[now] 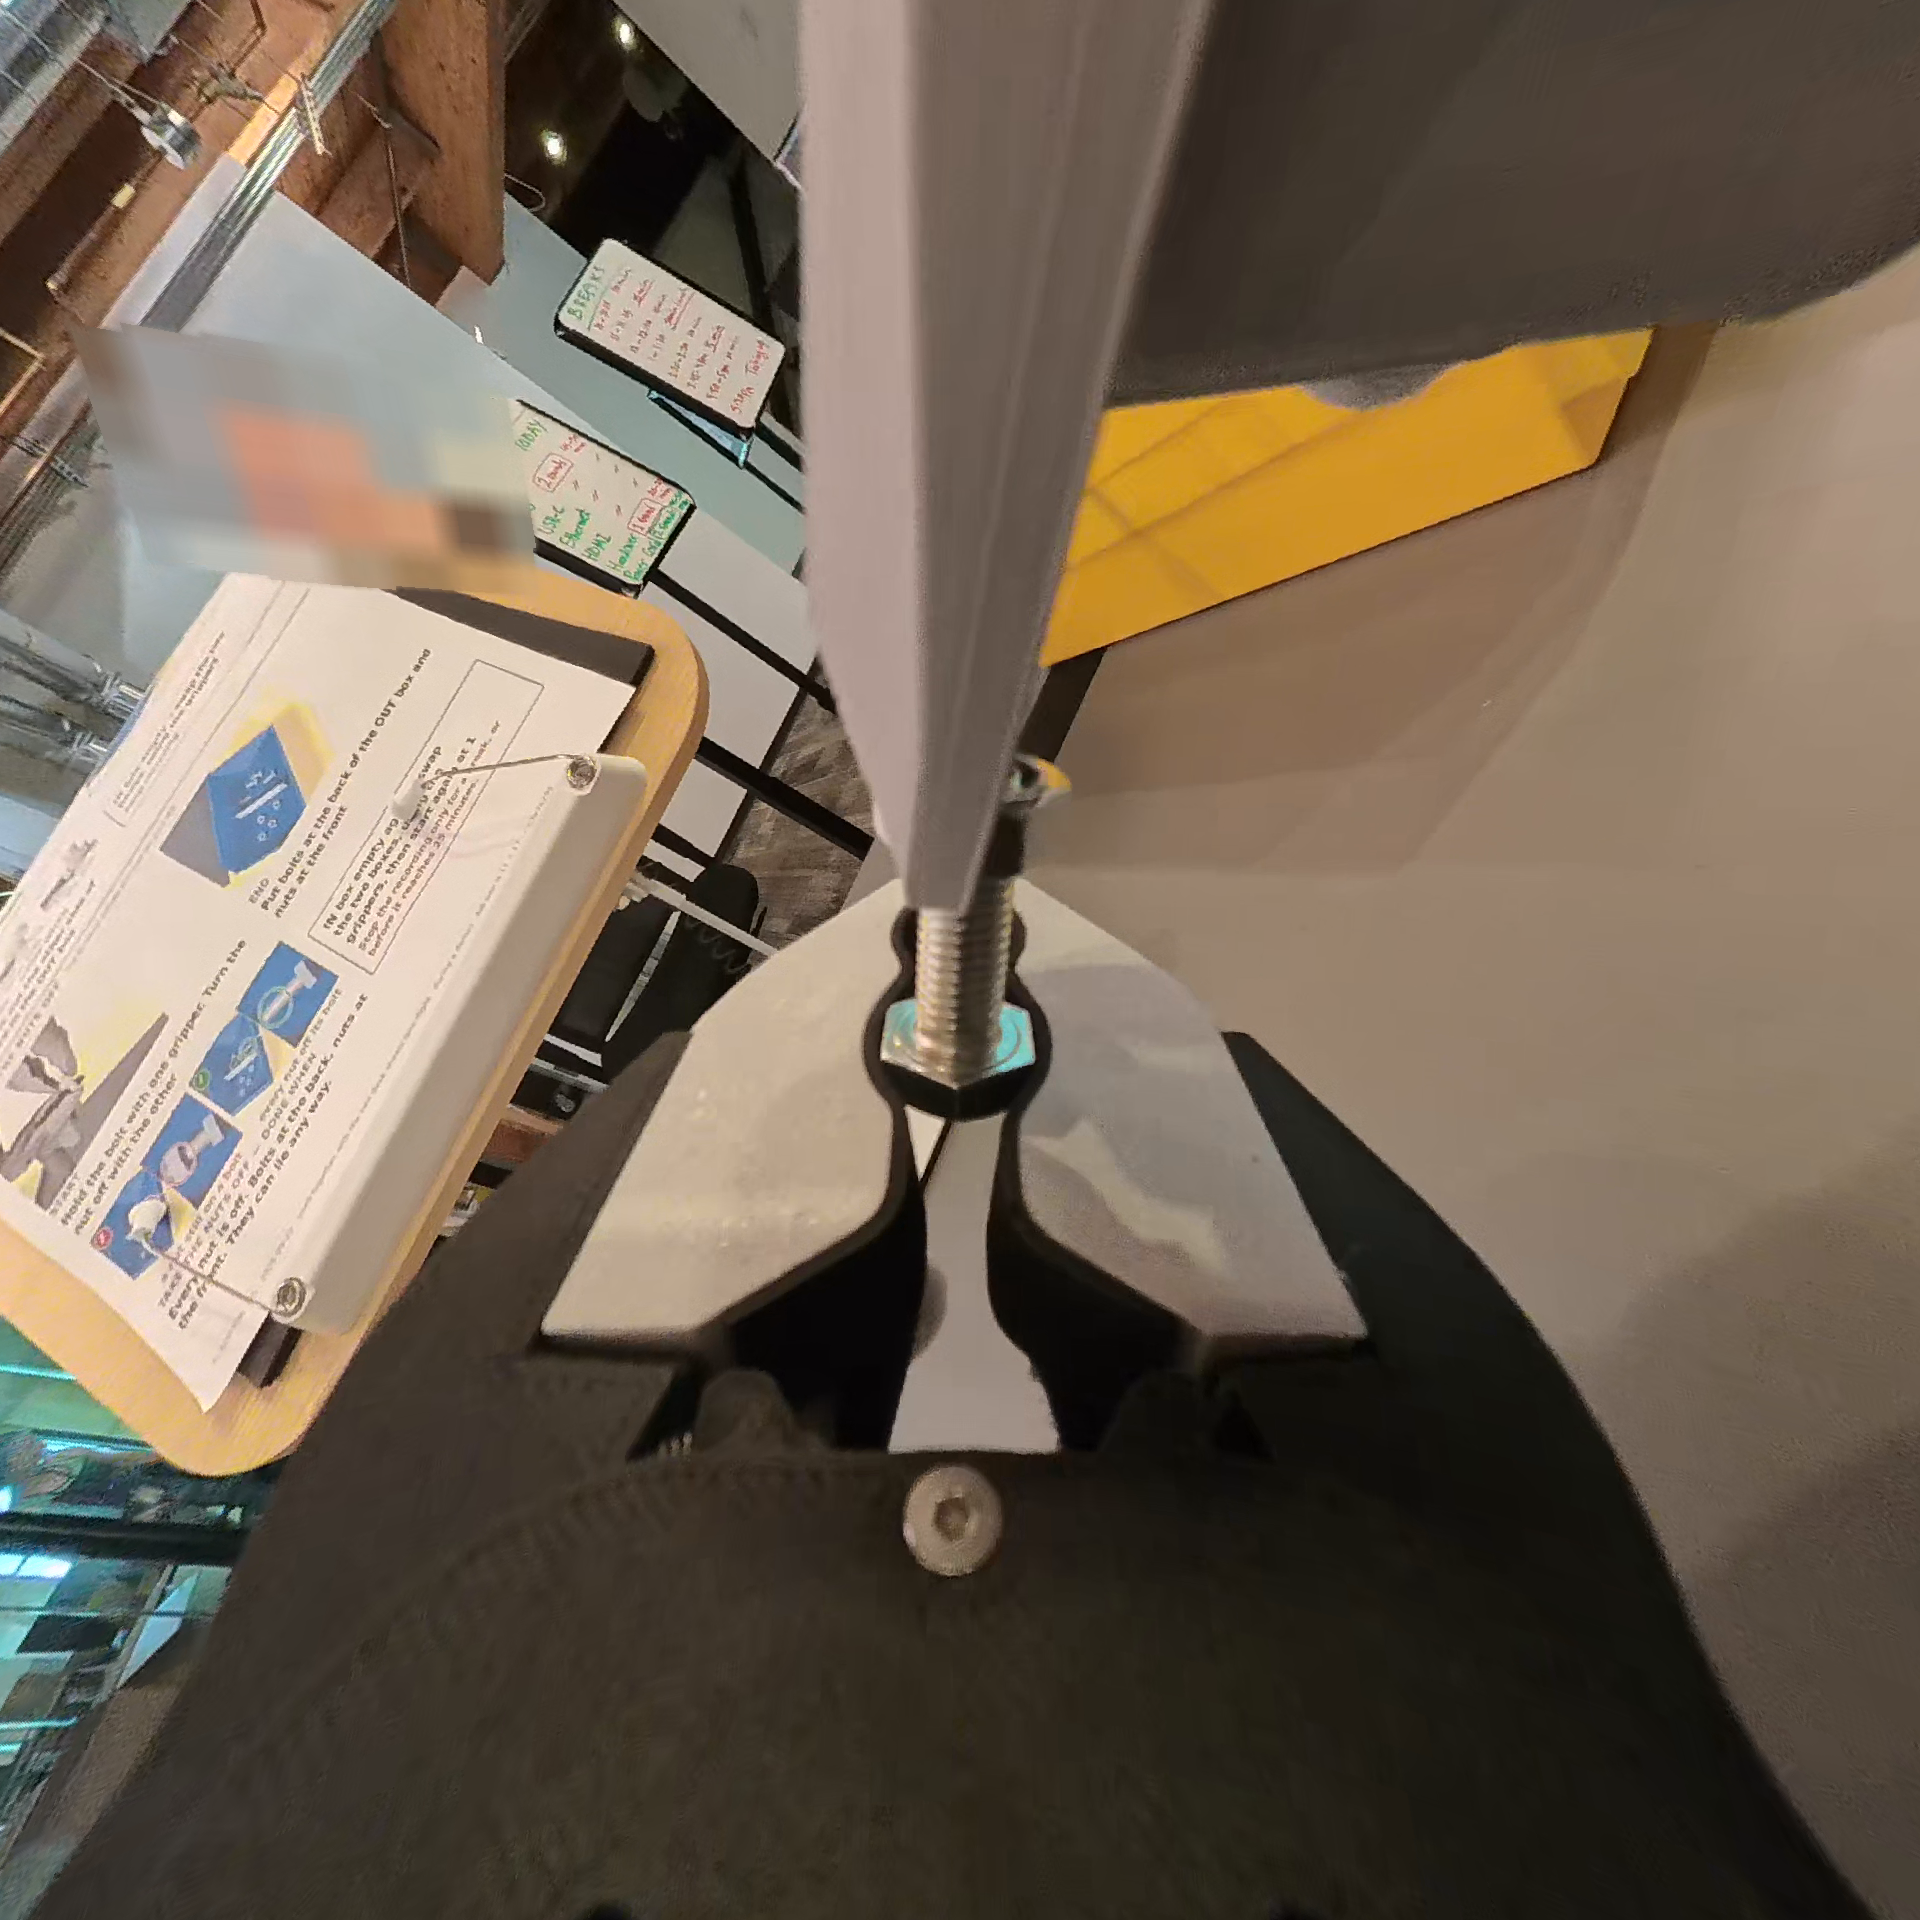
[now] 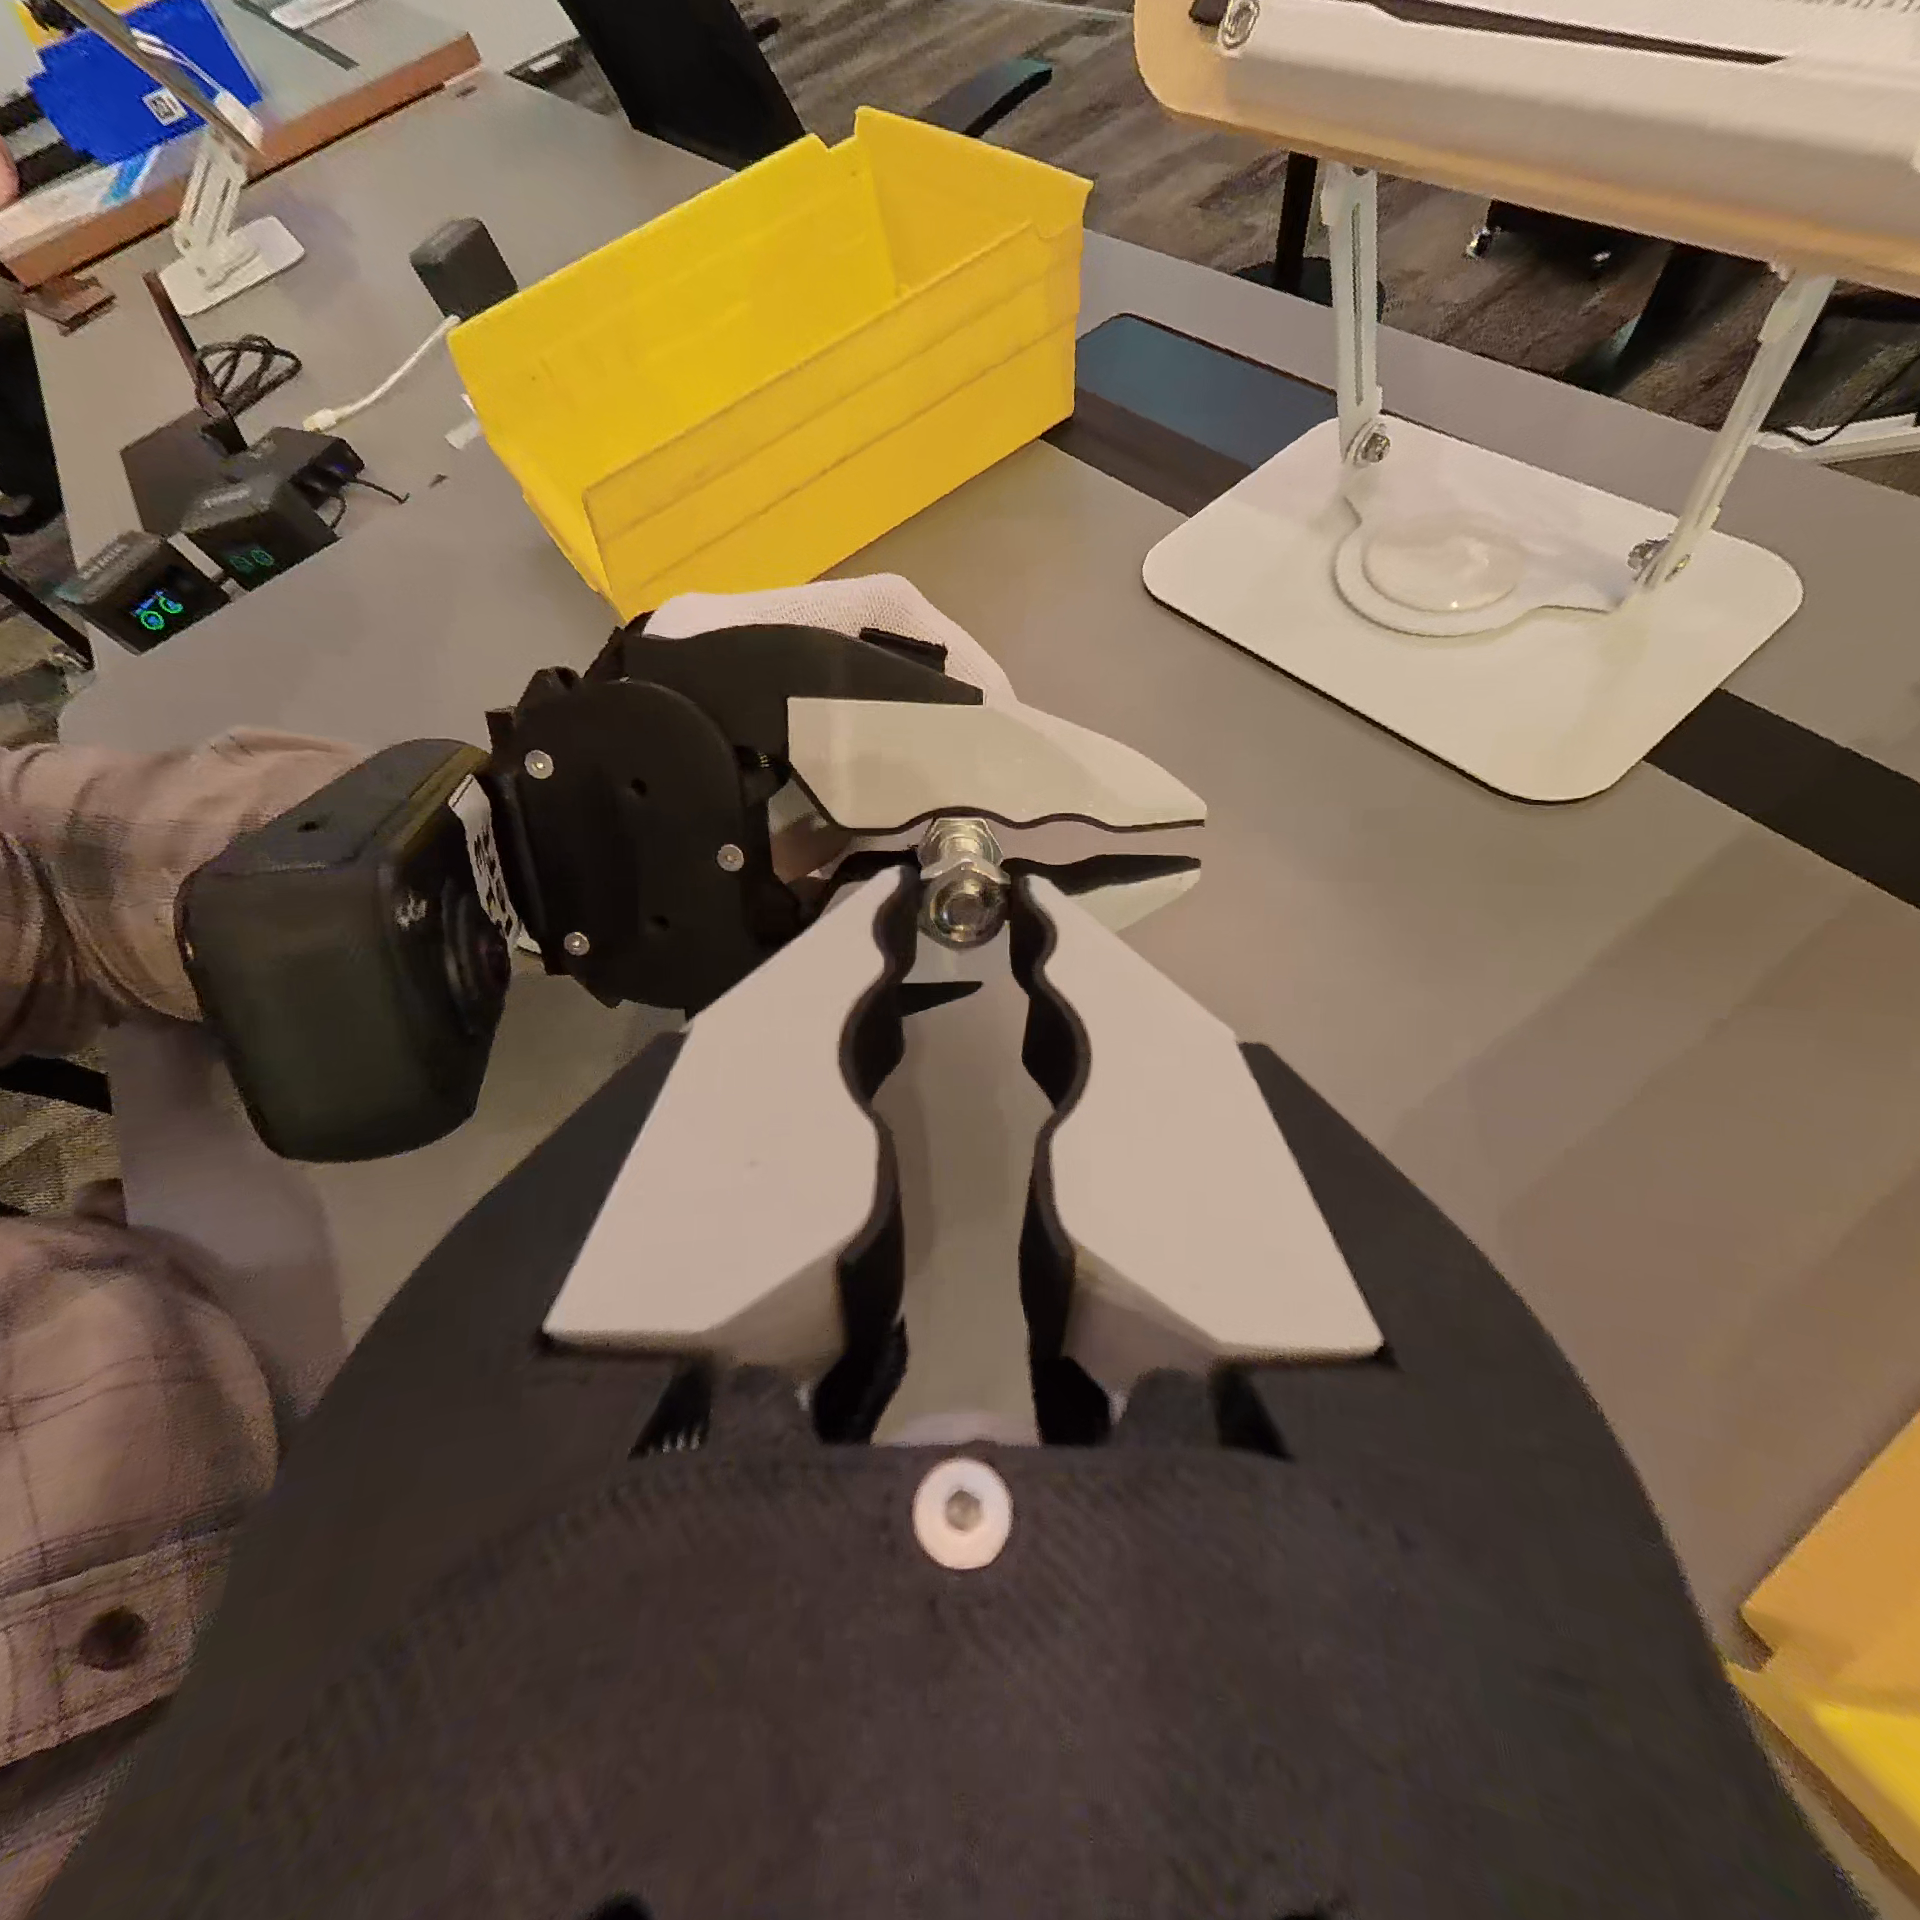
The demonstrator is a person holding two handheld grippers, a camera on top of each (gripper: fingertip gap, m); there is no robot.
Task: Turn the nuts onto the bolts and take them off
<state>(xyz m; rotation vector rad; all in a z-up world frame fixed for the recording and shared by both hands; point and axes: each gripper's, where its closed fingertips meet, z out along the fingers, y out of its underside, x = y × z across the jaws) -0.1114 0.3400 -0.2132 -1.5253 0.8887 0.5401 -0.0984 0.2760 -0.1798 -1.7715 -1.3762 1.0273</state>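
Holding the assembly in mid-air above the grey surface, the two grippers meet at right angles over one threaded steel bolt. The left gripper is pinched on the silver hexagonal nut, which sits in the notch near its fingertips; the bolt's threaded shank runs straight ahead from that nut, along the left gripper's own line of sight. The right gripper comes in across it and is closed on the bolt's head end, its grey fingers pressed against the metal from both sides. In the right wrist view the left gripper lies sideways from the left, clamped flat over the nut, just beyond the right gripper's tips.

What matters for the coming turn is that the bolt's long axis coincides with the left gripper's forward axis and points into the right gripper's grip. A roll of the left wrist would therefore spin the nut about the thread, provided the right side keeps the bolt from rotating. I judge the nut to be only partway along the thread, with plenty of thread exposed.

An open yellow plastic bin stands on the surface beyond, well apart from the work.
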